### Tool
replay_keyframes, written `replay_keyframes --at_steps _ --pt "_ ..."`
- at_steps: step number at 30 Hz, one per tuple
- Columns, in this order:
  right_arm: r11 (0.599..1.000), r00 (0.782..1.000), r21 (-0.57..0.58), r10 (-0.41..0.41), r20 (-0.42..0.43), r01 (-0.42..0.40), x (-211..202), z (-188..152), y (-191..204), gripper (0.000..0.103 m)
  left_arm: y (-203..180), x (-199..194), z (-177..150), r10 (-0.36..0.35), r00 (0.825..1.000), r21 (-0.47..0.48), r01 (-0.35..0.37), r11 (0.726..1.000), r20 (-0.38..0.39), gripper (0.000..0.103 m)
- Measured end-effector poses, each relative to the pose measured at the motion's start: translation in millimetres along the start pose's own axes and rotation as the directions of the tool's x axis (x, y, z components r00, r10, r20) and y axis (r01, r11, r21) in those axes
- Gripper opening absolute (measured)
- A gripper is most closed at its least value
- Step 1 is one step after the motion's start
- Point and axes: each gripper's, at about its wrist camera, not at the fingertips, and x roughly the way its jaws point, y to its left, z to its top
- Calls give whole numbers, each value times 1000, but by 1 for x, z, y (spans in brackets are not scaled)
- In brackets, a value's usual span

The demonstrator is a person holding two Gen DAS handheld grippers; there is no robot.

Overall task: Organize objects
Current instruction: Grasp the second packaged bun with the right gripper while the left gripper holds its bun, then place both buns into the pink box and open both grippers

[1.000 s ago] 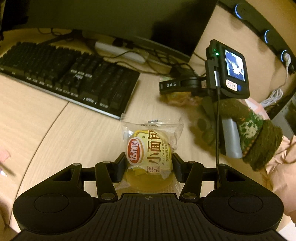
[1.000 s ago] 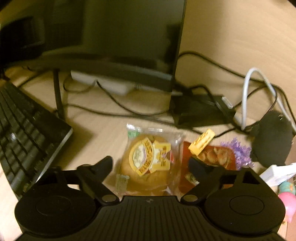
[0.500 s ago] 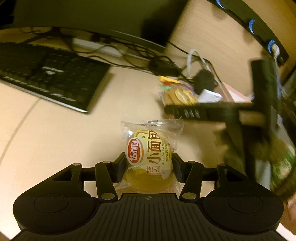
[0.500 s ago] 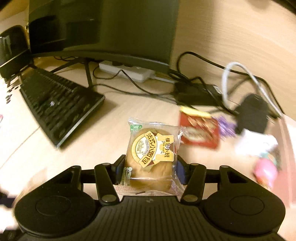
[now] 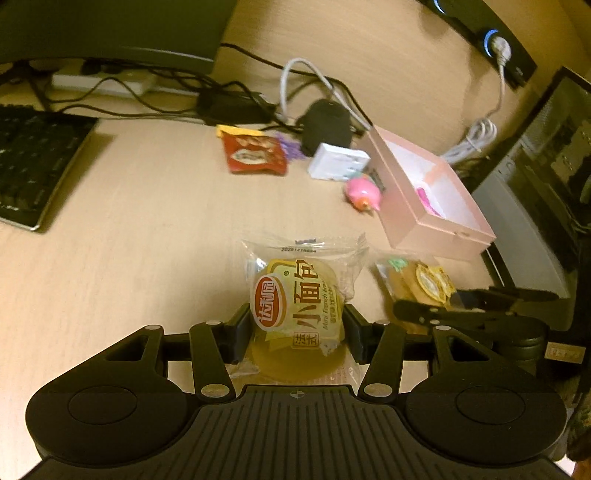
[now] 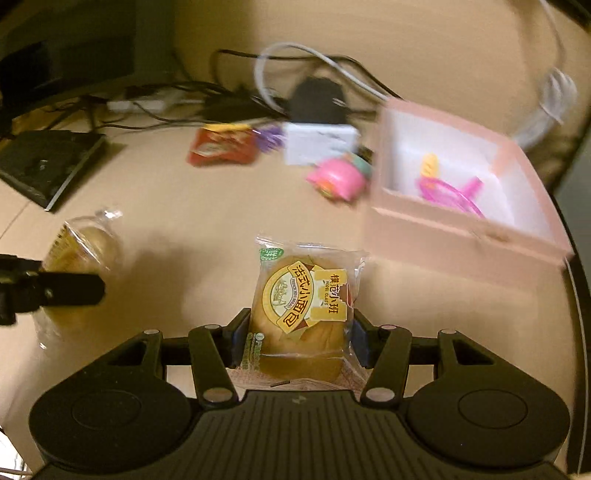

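Note:
My left gripper (image 5: 295, 325) is shut on a yellow wrapped bread packet (image 5: 299, 306) and holds it above the desk. My right gripper (image 6: 299, 332) is shut on a brown wrapped bread packet (image 6: 303, 306). In the left wrist view the right gripper (image 5: 472, 302) and its packet (image 5: 417, 284) show to the right. In the right wrist view the left gripper (image 6: 48, 291) and its packet (image 6: 81, 247) show to the left. An open pink box (image 6: 461, 229) stands ahead on the right and also shows in the left wrist view (image 5: 424, 210).
On the desk beyond lie a red snack packet (image 5: 255, 157), a white box (image 5: 338, 160), a pink toy (image 5: 364, 192) and a black round object (image 5: 325, 127) among cables. A keyboard (image 5: 33, 162) lies at left, a monitor (image 5: 110, 33) behind. Pink items (image 6: 450, 188) lie in the box.
Both grippers have swung right, toward the pink box, each carrying its bread packet. The right gripper, open a second ago, closed on the brown packet and lifted it.

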Motion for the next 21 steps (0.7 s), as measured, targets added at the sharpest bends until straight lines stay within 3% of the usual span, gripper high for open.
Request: replay_keyframes --at_steps 6,14,21 --pt "999 1000 42 -16 -15 17 -5 -19 -17 55 -6 13 1 0 1000 5 0 1000 -18 56" --pt "998 998 52 -35 -56 38 -5 -32 -12 55 -5 23 -6 -30 997 12 31 999 -66 56" --pt "992 996 101 -70 -57 75 -25 -42 -15 54 -21 24 -6 -81 992 127 93 988 -98 56"
